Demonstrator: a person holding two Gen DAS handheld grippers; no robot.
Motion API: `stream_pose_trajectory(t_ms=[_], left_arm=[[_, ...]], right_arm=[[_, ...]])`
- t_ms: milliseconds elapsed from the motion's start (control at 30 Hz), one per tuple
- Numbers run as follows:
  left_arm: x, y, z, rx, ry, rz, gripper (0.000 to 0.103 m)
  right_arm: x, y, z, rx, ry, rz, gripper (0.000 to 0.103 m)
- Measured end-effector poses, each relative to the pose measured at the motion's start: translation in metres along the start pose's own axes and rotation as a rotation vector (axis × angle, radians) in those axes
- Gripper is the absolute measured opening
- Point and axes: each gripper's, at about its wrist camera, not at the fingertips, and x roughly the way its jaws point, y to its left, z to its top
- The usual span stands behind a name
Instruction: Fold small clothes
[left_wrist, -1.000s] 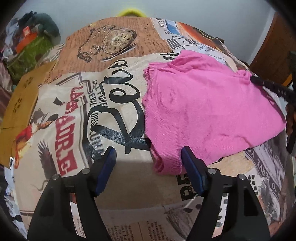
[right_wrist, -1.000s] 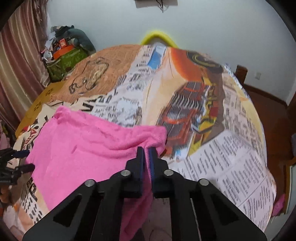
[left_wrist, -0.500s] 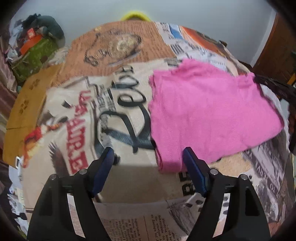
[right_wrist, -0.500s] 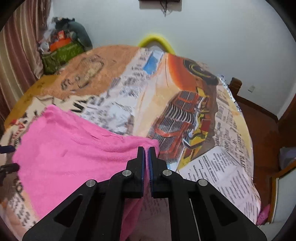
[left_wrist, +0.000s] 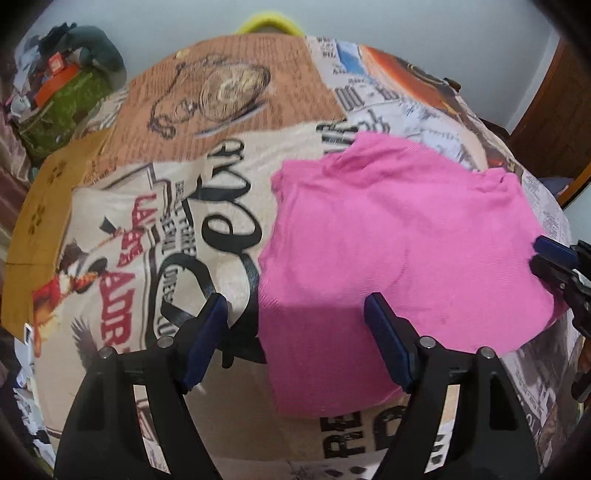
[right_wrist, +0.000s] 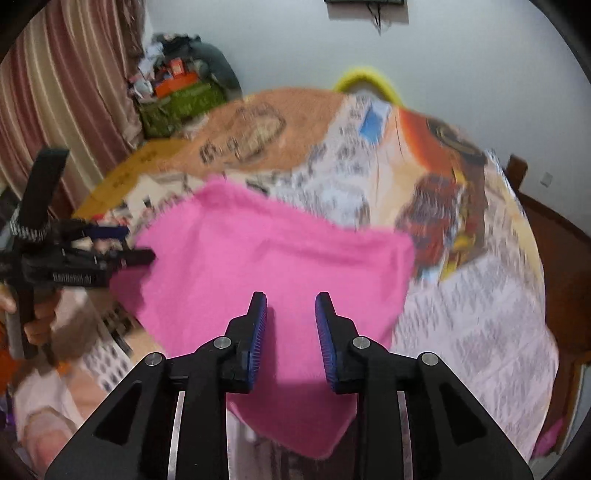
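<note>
Left wrist view: The left tongs stand wide open and empty above the near edge of the pink garment. The garment is a plain, fine-ribbed knit, folded into a rough rectangle with a bumpy far edge. It lies flat on the bed cover, which is printed with newspaper text, large lettering and a pocket watch. The right tongs show at the garment's right edge, parted.

Right wrist view: The right tongs are open, holding nothing, over the garment's near corner, which hangs past the bed edge. The left tongs are at its far left edge, apart. The view is motion-blurred.
</note>
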Motion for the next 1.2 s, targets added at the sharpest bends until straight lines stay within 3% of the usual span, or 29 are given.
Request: stream_pose_trajectory(t_ms=[67,367,533,733,833,967,1067,1200], left_arm=[[0.001,0.009,-0.003,-0.022,0.008,-0.027,0.077],[0.003,0.035,-0.003,-0.122,0.044,-0.155,0.077],[0.008,0.017,0.01,-0.111,0.05,-0.216,0.074],[0.02,0.001,0.025,-0.082,0.057,-0.234,0.072],[0.024,0.003,0.03,-0.112,0.052,-0.251,0.063],[0.024,0.008,0.033,-0.163,0.06,-0.315,0.023],[0.019,0.007,0.032,-0.172,0.061,-0.316,0.019],[-0.002,0.004,0.025,-0.145,0.017,-0.28,0.018]], right_arm=[[-0.006,-0.006,-0.008,0.022,-0.017,-0.009,0.037],[-0.029,-0.036,-0.017,0.158,-0.035,-0.021,0.049],[-0.014,-0.049,-0.018,0.248,-0.012,0.016,0.05],[0.001,-0.062,-0.015,0.366,-0.013,0.11,0.05],[0.007,-0.064,-0.012,0.393,-0.014,0.14,0.049],[0.017,-0.064,-0.009,0.414,0.0,0.185,0.023],[0.014,-0.059,-0.006,0.401,-0.003,0.182,0.013],[-0.003,-0.05,-0.003,0.354,-0.038,0.155,0.01]])
